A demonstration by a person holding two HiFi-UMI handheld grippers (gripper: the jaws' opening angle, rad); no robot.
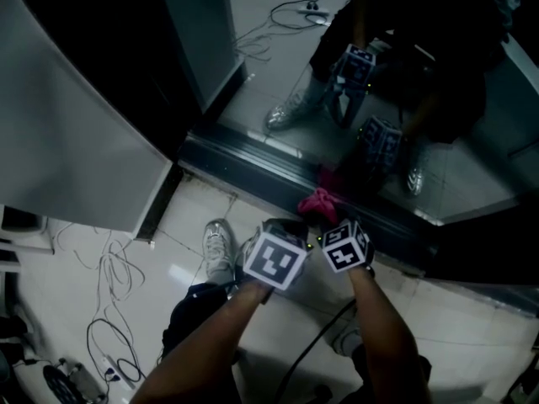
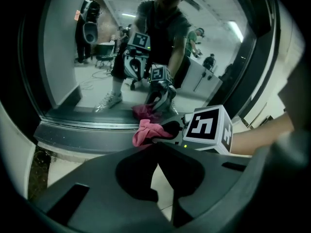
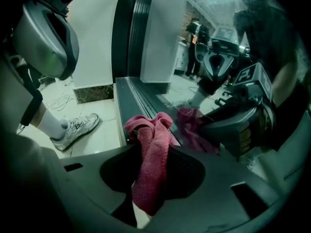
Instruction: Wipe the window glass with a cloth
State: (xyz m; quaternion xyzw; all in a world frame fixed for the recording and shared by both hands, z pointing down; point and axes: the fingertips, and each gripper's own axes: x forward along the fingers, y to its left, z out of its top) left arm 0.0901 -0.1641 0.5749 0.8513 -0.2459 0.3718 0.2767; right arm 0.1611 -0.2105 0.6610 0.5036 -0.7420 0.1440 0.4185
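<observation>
window glass (image 1: 269, 74) fills the upper half of the head view, dark & mirror-like, w/ a refl. of the person, both grippers and the pale floor behind. to its left a big light grey wall panel (image 1: 67, 124) stands at an angle. the floor (image 1: 472, 326) is pale glossy tile. the dark bottom frame (image 1: 253, 162) runs diagonally under the glass, w/ ridged tracks along it in the right gripper view (image 3: 129, 101).

both forearms reach down fwd, side by side, grippers close together just in front of the frame. left gripper (image 2: 156, 149): jaws drawn together, tips meeting, nothing btwn them; it points at the frame low down, marker cube up in the head view (image 1: 286, 227). right gripper (image 3: 153, 152) sits just beside it on the right (image 1: 324, 224), jaws clamped on the cloth (image 3: 150, 169).

the cloth is pink terry. a bunched end sticks out past the jaw tips and a strip hangs down btwn the jaws. the bunched end is at the very bottom of the glass, just above the frame (image 1: 317, 202), its pink refl. right beside it. from the left gripper view it shows just beyond that gripper's tips (image 2: 147, 132); can't tell if they touch.

a silvery shoe (image 1: 219, 251) stands on the tile near the frame, left of the grippers. loose cables (image 1: 109, 284) loop on the floor further left.
</observation>
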